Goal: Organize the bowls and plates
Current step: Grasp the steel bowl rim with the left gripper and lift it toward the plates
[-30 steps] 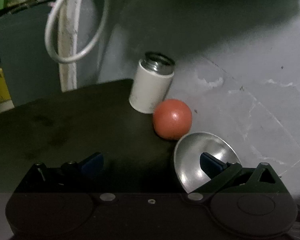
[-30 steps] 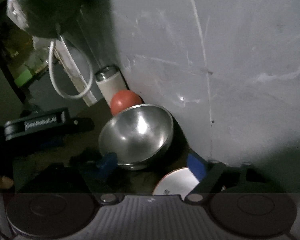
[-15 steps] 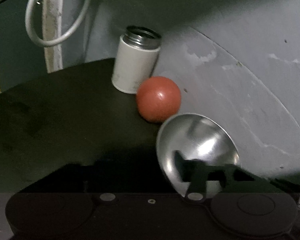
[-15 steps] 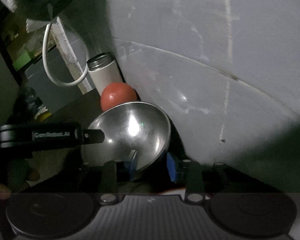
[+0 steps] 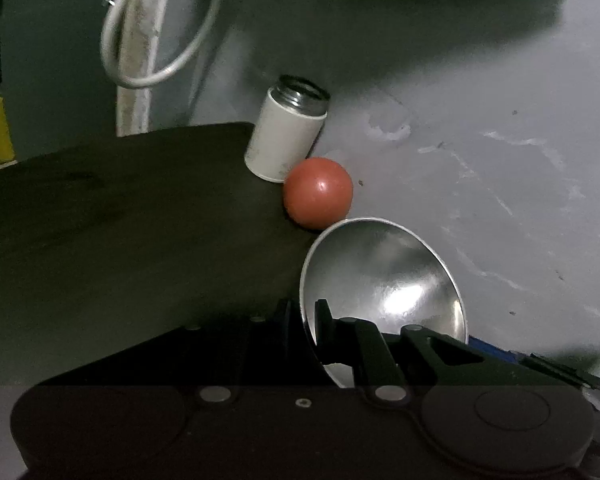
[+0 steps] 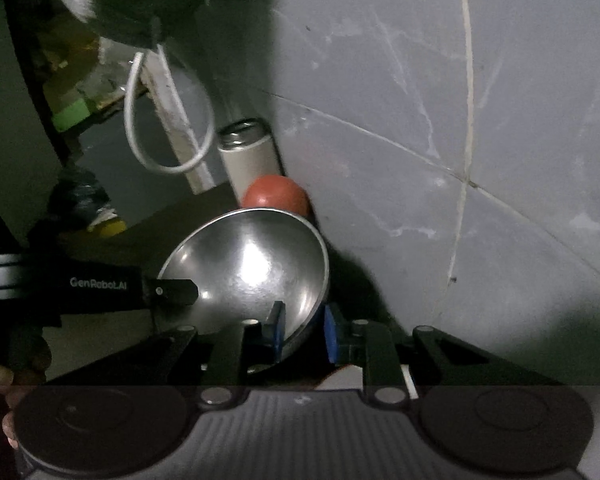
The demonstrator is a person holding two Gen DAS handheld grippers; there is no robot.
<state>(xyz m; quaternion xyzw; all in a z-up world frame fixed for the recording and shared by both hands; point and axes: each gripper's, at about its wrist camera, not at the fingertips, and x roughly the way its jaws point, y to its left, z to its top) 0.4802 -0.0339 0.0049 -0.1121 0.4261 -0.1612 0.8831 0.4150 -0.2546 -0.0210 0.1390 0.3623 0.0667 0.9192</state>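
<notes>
A shiny steel bowl stands tilted at the dark table's right edge, close to the wall. My left gripper has its jaws closing on the bowl's rim, one finger inside and one outside. In the right wrist view the bowl opens towards the camera. My right gripper is closing its blue pads on the near right rim, and they touch the metal. The left gripper reaches in from the left to the opposite rim. A pale plate edge shows under the right fingers, mostly hidden.
A red ball touches the bowl's far side, with a white canister behind it. The grey tiled wall runs close on the right. A white cable loop hangs at the back. The dark table spreads to the left.
Both grippers went from wide open to closed on the bowl's rim. The left gripper shifted right onto the rim, and the bowl has tipped up more steeply.
</notes>
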